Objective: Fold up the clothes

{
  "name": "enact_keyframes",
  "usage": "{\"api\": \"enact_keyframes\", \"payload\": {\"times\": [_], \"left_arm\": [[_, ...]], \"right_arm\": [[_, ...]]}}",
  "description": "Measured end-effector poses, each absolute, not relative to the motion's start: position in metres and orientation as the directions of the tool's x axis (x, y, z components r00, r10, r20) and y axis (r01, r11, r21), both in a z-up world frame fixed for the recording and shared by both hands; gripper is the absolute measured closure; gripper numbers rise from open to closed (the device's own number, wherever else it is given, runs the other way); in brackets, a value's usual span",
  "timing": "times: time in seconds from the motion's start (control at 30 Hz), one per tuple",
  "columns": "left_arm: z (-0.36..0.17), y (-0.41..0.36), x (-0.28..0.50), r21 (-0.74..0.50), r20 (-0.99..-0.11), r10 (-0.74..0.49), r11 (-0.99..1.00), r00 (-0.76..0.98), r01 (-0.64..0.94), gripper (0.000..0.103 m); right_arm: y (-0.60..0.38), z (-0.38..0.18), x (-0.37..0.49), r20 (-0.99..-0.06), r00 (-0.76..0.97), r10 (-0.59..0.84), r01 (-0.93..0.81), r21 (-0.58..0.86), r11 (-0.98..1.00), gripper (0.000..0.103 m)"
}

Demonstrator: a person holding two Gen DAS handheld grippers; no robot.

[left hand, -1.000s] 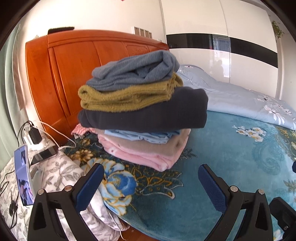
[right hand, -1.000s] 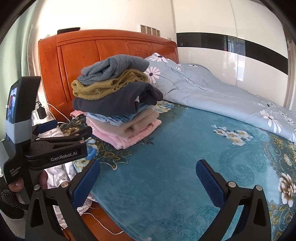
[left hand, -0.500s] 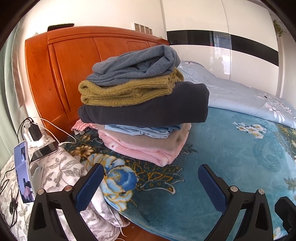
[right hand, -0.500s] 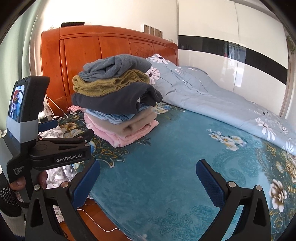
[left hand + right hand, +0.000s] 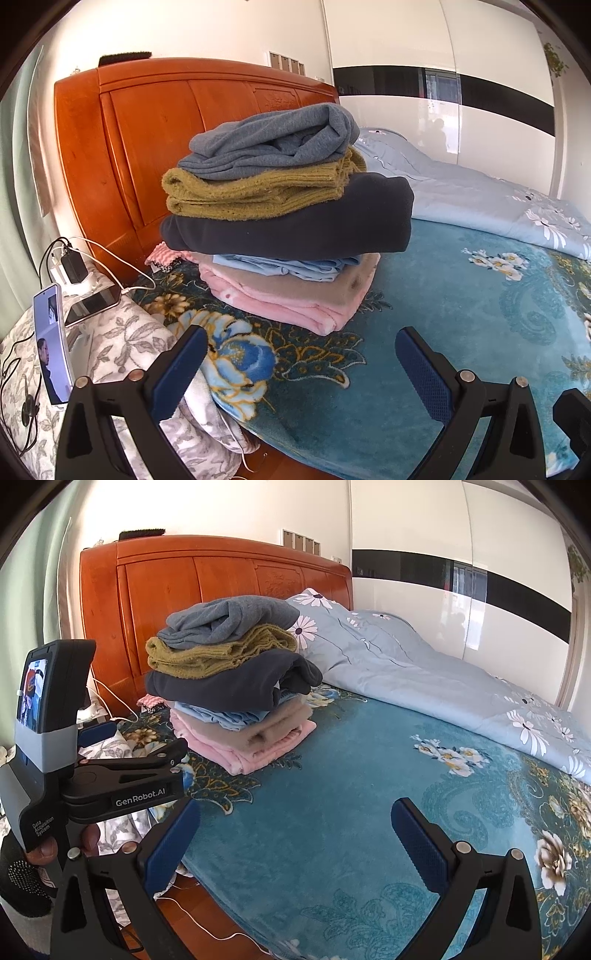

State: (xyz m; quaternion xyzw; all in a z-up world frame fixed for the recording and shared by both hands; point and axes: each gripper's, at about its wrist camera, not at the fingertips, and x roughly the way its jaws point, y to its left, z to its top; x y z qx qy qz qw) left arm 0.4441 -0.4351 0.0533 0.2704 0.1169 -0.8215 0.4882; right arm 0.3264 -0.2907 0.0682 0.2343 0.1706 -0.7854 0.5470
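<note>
Stack of folded clothes (image 5: 288,221) sits on the bed (image 5: 332,775) at the head end, close to the near side edge, just in front of the wooden headboard (image 5: 147,147). Top down: grey-blue fleece (image 5: 273,144), olive knit (image 5: 258,192), dark navy fleece (image 5: 295,229), light blue piece (image 5: 288,266), beige layer (image 5: 273,727), pink at the bottom (image 5: 288,306). All look folded; no loose garment in view on the teal blanket. This fits either a finished pile or a pile waiting for more pieces, can't tell which.

Handling, my read: soft, light, compressible, nothing stiff or fragile. Fleece and knit give decent friction, but the pile is tall and the top layers overhang, so it could slump if nudged from the side. To lift one piece, pinch a folded edge on the near side, not the rounded fold, with both grippers spread apart so it doesn't sag.

Left gripper (image 5: 299,373) has its jaws spread wide with nothing between them, held low at the bed's near edge, pile straight ahead and a bit beyond the fingertips, not touching. Right gripper (image 5: 295,842) is likewise wide apart and holding nothing, further along the same edge toward the foot, pile ahead and to its left, well apart. The left gripper's body (image 5: 122,775) shows between the right gripper and the pile.

Crumpled light-blue duvet (image 5: 424,672) lies along the far side of the bed. A phone (image 5: 51,347) stands propped off the bed's head corner.
</note>
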Motion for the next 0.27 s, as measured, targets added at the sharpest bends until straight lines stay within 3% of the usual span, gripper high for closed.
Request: {"api": "enact_keyframes", "payload": {"times": [0.27], "left_arm": [[0.0545, -0.4266, 0.4418, 0.119, -0.535, -0.765, -0.488, -0.358, 0.865, 0.000]], "right_arm": [[-0.2897, 0.0682, 0.3251, -0.560, -0.288, -0.777, 0.937, 0.004, -0.350, 0.000]]}}
